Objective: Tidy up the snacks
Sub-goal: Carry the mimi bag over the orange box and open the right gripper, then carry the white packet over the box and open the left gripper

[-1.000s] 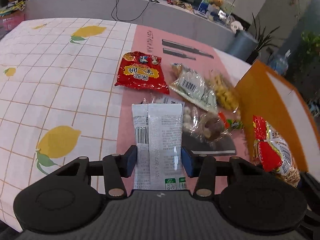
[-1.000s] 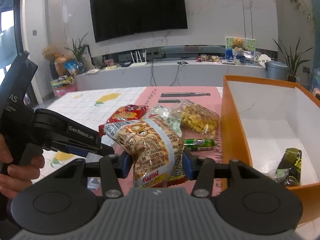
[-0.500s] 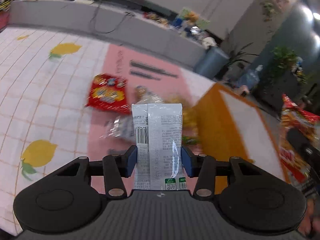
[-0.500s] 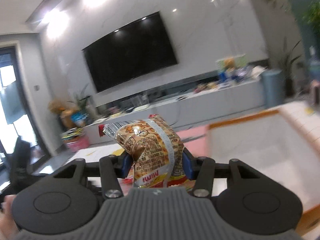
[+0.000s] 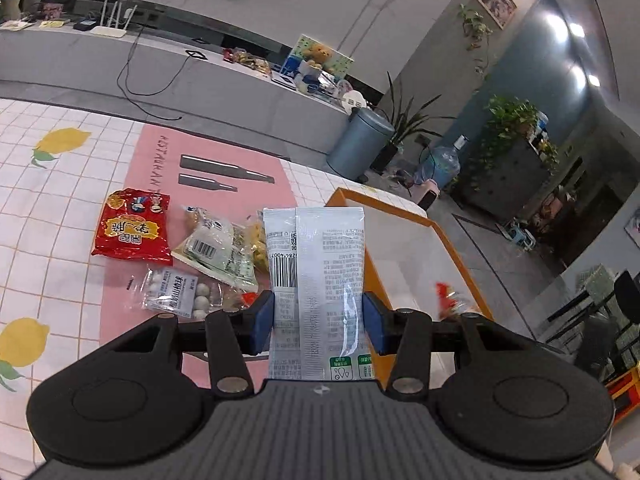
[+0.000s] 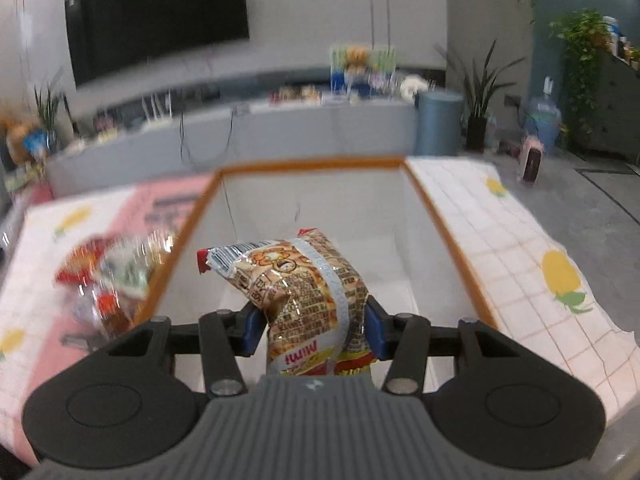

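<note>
My left gripper point(image 5: 318, 322) is shut on a flat silver-white snack packet point(image 5: 316, 280), held upright above the table beside the left wall of the orange box point(image 5: 440, 236). In the right wrist view, my right gripper point(image 6: 314, 330) is shut on a crinkled orange-and-yellow "mimi" snack bag point(image 6: 308, 292), which hangs over the white inside of the orange box point(image 6: 312, 165). Loose on the pink mat lie a red snack bag point(image 5: 132, 230), a green-white bag point(image 5: 216, 252), a clear bag of white balls point(image 5: 176, 290) and a yellow snack bag point(image 5: 258, 246).
The table wears a white grid cloth with lemons point(image 5: 60, 142) and a pink mat point(image 5: 212, 172). The snack pile point(image 6: 116, 276) lies blurred left of the box. Behind stand a grey counter point(image 5: 200, 80), a blue bin point(image 5: 360, 140) and potted plants point(image 5: 508, 128).
Both grippers rose and swung right toward the orange box, each keeping its packet. The right gripper went from over the snack pile to over the box's inside.
</note>
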A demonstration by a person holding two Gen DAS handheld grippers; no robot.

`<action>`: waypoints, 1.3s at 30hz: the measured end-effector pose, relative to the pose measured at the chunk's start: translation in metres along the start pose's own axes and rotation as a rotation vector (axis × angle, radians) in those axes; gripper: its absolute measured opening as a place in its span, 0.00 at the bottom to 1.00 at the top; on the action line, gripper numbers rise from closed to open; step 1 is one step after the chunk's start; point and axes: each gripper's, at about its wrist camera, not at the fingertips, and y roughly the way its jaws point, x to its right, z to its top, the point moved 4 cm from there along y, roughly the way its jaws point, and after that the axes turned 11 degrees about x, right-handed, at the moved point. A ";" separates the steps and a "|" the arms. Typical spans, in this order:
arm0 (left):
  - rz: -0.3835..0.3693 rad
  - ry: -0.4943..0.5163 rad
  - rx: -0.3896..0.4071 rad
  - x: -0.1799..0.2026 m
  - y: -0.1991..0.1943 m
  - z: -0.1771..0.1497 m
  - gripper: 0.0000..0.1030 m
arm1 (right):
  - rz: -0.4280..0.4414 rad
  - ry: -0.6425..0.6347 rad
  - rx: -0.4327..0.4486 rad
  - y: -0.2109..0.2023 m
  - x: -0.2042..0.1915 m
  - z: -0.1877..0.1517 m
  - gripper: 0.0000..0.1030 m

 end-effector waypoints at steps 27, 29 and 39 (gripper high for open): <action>-0.084 0.058 -0.012 0.077 -0.004 -0.005 0.52 | -0.027 0.188 0.300 -0.027 0.021 0.028 0.80; -0.118 0.053 -0.022 0.094 0.005 -0.004 0.52 | -0.015 0.241 0.333 -0.034 0.029 0.031 0.79; -0.182 0.135 -0.103 0.162 0.086 -0.020 0.52 | -0.060 0.318 0.388 -0.056 0.062 0.037 0.79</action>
